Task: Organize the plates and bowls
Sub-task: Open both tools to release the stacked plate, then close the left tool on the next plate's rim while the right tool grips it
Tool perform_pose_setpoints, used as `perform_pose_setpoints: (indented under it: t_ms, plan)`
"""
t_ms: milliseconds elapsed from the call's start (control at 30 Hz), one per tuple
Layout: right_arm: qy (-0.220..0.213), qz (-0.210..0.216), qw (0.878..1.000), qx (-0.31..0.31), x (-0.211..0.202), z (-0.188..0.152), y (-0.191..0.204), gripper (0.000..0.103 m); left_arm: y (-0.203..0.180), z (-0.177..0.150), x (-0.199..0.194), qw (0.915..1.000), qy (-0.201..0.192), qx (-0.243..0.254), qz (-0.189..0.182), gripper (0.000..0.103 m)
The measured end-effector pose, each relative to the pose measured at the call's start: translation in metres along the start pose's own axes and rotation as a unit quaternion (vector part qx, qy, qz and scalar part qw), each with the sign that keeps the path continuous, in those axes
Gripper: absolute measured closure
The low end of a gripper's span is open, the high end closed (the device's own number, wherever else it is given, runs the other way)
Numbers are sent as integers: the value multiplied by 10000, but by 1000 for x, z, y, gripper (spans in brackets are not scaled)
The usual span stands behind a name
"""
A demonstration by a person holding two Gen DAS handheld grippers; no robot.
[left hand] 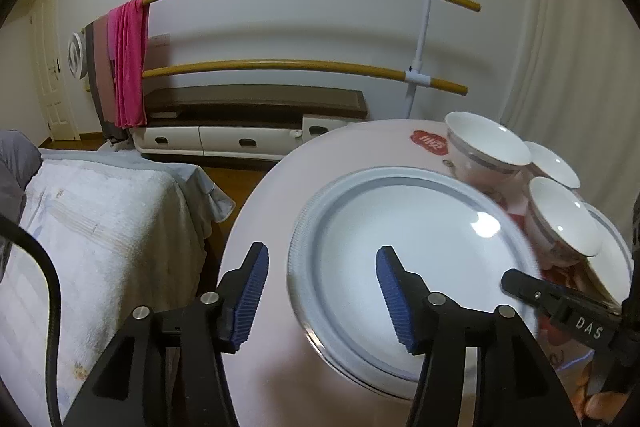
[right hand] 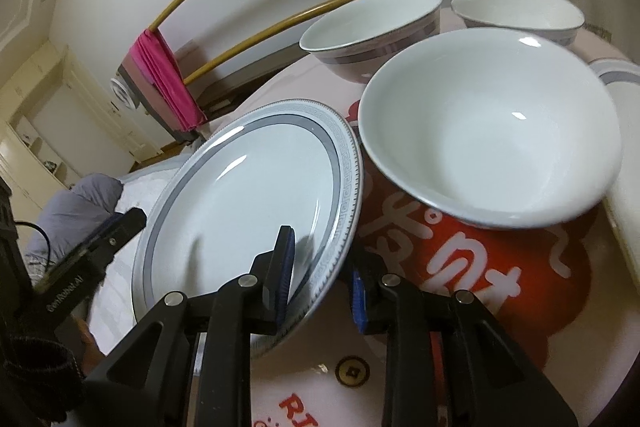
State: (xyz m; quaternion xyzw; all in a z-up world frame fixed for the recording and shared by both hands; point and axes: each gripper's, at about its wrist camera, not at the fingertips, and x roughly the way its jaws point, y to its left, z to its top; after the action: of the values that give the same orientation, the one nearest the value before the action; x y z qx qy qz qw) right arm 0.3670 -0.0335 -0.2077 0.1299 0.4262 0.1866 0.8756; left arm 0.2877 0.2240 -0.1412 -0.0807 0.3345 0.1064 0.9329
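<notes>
A white plate [left hand: 404, 247] with a grey patterned rim is tilted above the round table [left hand: 256, 227]. My left gripper [left hand: 325, 293] is open, and the plate's left rim sits between its blue pads without touching them. My right gripper [right hand: 320, 289] is shut on the plate [right hand: 248, 195], one pad on top of the near rim and one beneath it. The same right gripper [left hand: 520, 283] shows at the plate's right side in the left wrist view. Three white bowls [right hand: 488, 123] [right hand: 372, 23] [right hand: 516, 9] stand upright behind the plate.
A second plate [right hand: 624, 131] lies at the table's right edge. A bed [left hand: 100, 227] stands close to the table on the left. Behind are a rail rack with a pink towel [left hand: 128, 63] and a low cabinet [left hand: 240, 107].
</notes>
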Motion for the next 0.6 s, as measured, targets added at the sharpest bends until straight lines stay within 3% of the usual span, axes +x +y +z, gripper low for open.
perform_pose_setpoints:
  t_ms: [233, 400, 500, 600]
  plan:
    - [-48, 66, 10000, -42, -22, -7, 1, 75, -24, -6, -28, 9999, -68, 105, -106, 47]
    - [-244, 6, 9997, -102, -60, -15, 0, 72, -45, -12, -66, 9990, -301, 202, -277, 35]
    - [-453, -124, 9988, -105, -88, -19, -8, 57, -62, -15, -88, 9981, -476, 207, -340, 25]
    - [-715, -188, 9971, -154, -119, -21, -16, 52, -81, -20, -111, 9968, -675, 187, -374, 12]
